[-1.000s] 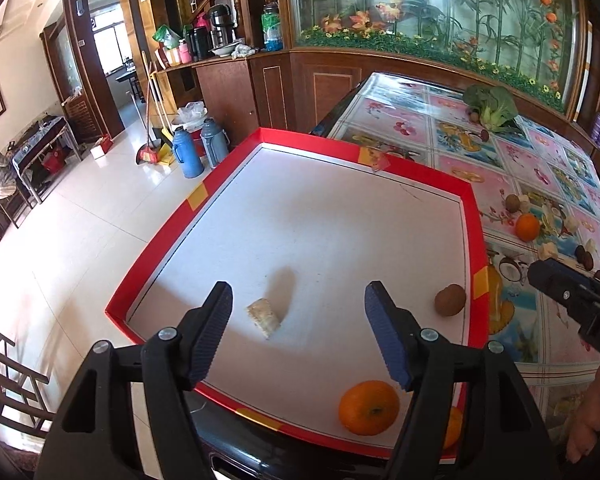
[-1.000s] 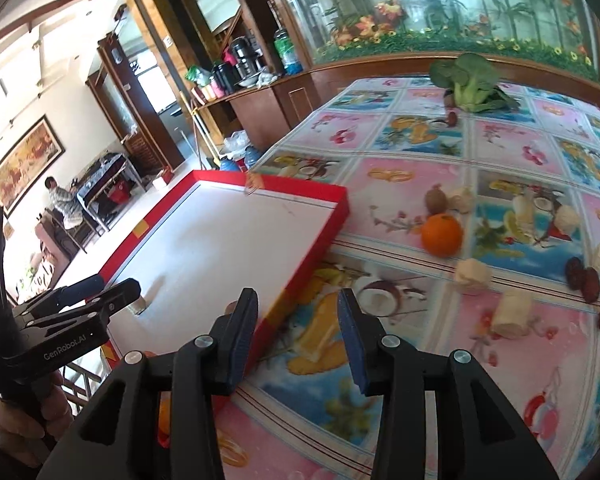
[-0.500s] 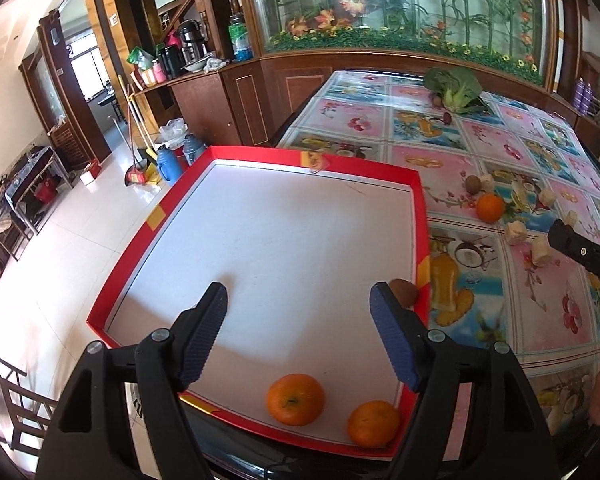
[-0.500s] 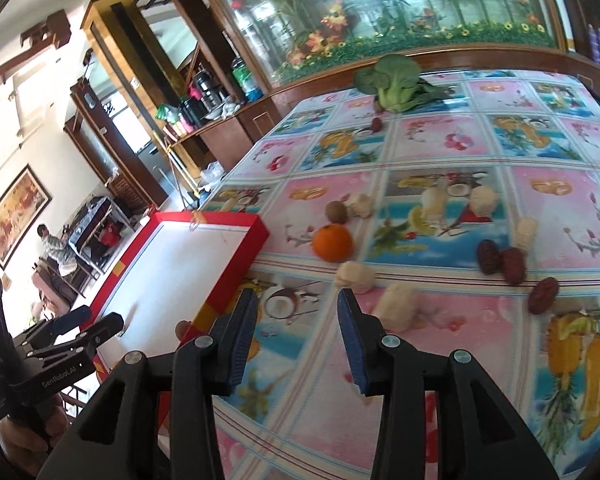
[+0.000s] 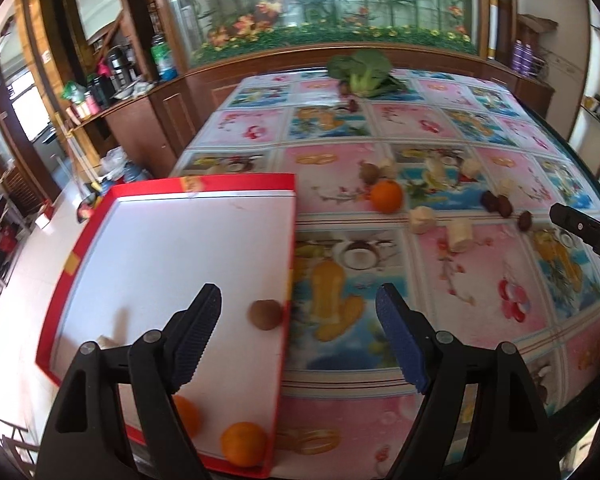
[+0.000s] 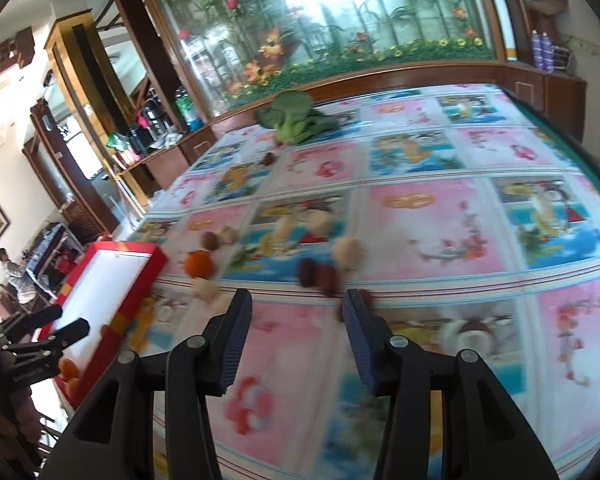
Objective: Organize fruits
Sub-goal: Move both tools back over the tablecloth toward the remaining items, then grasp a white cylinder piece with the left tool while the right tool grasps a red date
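Observation:
A red-rimmed white tray point(image 5: 288, 240) lies at the table's left edge. In it sit a kiwi point(image 5: 265, 314), two oranges point(image 5: 244, 443) and a pale banana piece point(image 5: 107, 341). My left gripper point(image 5: 300, 332) hovers over the tray's right rim, its jaws opening with nothing between them. On the cloth lie an orange point(image 5: 386, 196), a kiwi point(image 5: 367, 172), banana pieces point(image 5: 460, 234) and dark red dates point(image 5: 496, 202). My right gripper point(image 6: 298, 332) hangs above the cloth just short of the dates point(image 6: 318, 272), jaws opening, empty.
A broccoli head point(image 5: 366, 68) lies at the table's far end, in front of a long wooden cabinet with a fish tank. The table point(image 6: 440, 216) wears a colourful fruit-print cloth. To the left the floor drops away, with a seated person point(image 6: 10, 270) far off.
Both views have swung right, from the tray toward the loose fruit on the cloth. The left jaws stand wider than before, and the right jaws have widened too.

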Demonstrator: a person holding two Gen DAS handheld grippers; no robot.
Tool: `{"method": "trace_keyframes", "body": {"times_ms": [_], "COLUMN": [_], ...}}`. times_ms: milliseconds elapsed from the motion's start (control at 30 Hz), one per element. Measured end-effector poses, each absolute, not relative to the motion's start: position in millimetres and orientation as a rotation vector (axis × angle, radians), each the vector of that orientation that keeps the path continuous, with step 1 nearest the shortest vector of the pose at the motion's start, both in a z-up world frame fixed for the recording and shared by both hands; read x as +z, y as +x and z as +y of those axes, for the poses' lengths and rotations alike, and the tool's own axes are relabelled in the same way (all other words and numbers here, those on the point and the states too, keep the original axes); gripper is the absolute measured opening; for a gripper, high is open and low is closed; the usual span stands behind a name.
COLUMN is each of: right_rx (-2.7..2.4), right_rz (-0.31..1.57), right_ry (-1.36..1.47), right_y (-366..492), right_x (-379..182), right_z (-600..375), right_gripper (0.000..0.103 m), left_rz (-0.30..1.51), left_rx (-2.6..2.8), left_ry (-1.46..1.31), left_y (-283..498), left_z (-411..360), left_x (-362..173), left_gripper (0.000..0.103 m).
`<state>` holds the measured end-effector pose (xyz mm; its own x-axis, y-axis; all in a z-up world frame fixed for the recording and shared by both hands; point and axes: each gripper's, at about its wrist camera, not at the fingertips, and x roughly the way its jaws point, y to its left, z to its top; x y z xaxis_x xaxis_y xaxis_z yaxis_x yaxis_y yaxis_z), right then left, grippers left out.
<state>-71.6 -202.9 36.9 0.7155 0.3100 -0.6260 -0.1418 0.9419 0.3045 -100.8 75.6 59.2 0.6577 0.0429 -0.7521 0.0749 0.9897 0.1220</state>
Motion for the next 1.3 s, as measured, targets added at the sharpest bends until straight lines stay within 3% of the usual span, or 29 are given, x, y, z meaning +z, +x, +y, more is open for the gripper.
{"method": "trace_keyframes", "body": {"times_ms": [233,833,1033,1200,1300], "right_rx": [0.224,0.188,0.190,0.194,0.199], "right_rz": [0.797,0.901,0.895,0.886,0.886], "right_ry": [0.230,0.138,0.123,0.104,0.113], "right_y": [-74.2,-28.6,-27.5,-28.3,-28.1], "right_x": [27.0,5.7,5.2,5.5,5.7], "right_z": [-231.0,-197.0,-193.6,-189.9,-190.9], "right_gripper": [0.048,0.047,0.030,0.028,0.028], "left_rz": [0.902,0.994,1.021,1.011,0.999], "left_rx": [-0.128,-0.331,-0.347,-0.345,-0.343], "left_ry": [0.163,0.116,0.102,0.131,0.138], "left_y": [-96.3,-41.1,-25.4,-20.5,-19.1], "left_z": [47.6,-14.7,-27.8,-36.7,-37.1], "left_x": [44.7,22.2,13.7,8.0,8.0], "left_gripper": [0.080,0.079,0.064,0.052,0.039]}}
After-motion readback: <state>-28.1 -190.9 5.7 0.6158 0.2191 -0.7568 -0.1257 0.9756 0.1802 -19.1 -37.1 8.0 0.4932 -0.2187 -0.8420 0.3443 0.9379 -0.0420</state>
